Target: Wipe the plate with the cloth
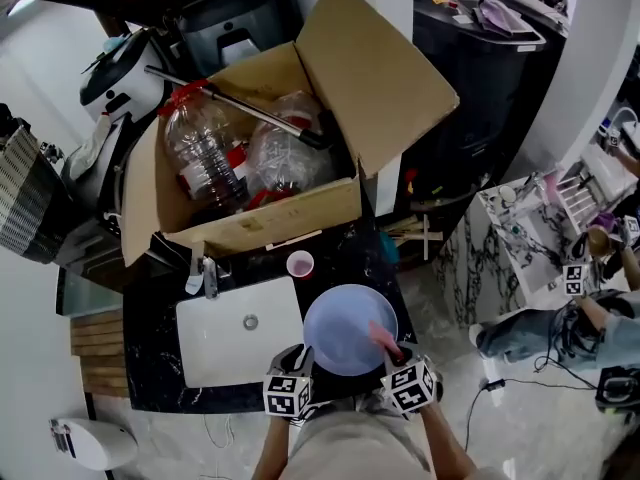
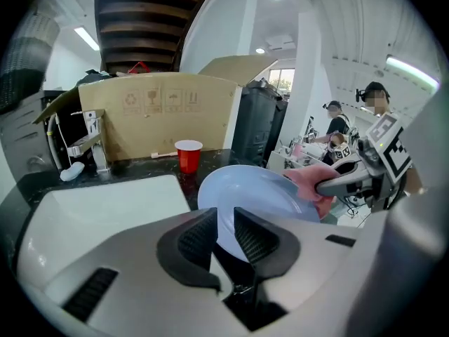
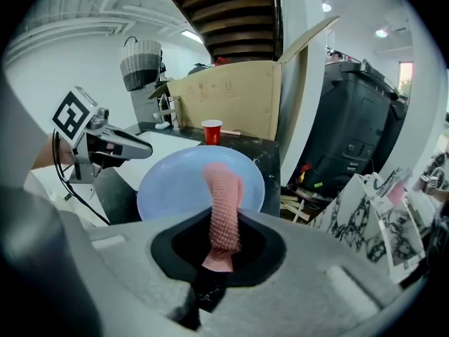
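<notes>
A pale blue plate is held above the dark counter, just right of the sink. My left gripper is shut on the plate's near left rim; in the left gripper view the rim of the plate passes between the closed pads of the left gripper. My right gripper is shut on a pink nubbly cloth. In the right gripper view the cloth runs up from the right gripper and lies over the plate, touching its right part.
A white sink with a faucet lies left of the plate. A red cup stands behind it. An open cardboard box with plastic bottles fills the back. A black bin and marble-patterned panels stand to the right.
</notes>
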### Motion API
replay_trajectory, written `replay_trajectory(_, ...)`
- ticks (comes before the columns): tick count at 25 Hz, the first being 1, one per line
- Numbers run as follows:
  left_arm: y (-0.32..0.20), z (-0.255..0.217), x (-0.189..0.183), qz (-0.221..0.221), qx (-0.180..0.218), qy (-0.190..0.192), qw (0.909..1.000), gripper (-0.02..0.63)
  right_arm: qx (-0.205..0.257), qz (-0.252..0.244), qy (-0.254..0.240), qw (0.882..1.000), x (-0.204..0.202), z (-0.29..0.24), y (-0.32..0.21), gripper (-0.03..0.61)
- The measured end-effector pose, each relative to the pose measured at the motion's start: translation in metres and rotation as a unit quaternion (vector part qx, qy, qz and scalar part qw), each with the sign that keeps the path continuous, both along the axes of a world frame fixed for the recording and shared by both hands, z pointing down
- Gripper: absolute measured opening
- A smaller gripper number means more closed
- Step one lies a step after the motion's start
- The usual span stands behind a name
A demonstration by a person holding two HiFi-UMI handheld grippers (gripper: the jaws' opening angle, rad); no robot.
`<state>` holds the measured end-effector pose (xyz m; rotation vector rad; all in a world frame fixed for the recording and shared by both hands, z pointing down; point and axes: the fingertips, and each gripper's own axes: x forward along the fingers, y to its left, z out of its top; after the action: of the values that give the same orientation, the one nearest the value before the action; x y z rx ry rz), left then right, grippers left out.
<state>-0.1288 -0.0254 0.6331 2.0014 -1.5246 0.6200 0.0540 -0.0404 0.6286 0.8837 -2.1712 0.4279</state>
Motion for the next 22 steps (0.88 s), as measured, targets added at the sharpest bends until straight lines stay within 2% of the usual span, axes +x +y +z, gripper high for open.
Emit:
replay_trajectory(7,-0.012,-0.044,0.016,0.019,0.053,0.013,0.9983,0.072,0.066,0.004,-0.041,0.997,-0.014,-0.037,-0.016,0.029)
replay_trajectory(14,-0.02,-0.084,0.028,0.039,0.112,0.023,0.9926,0.054,0.129,-0.013,-0.07,0.989,-0.026,-0.075,-0.027,0.029)
replay_trajectory(22,-0.019,-0.107,0.034,0.052,0.151,0.035,0.9865,0.041,0.158,-0.013,-0.092,0.983,-0.033,-0.101,-0.028,0.029)
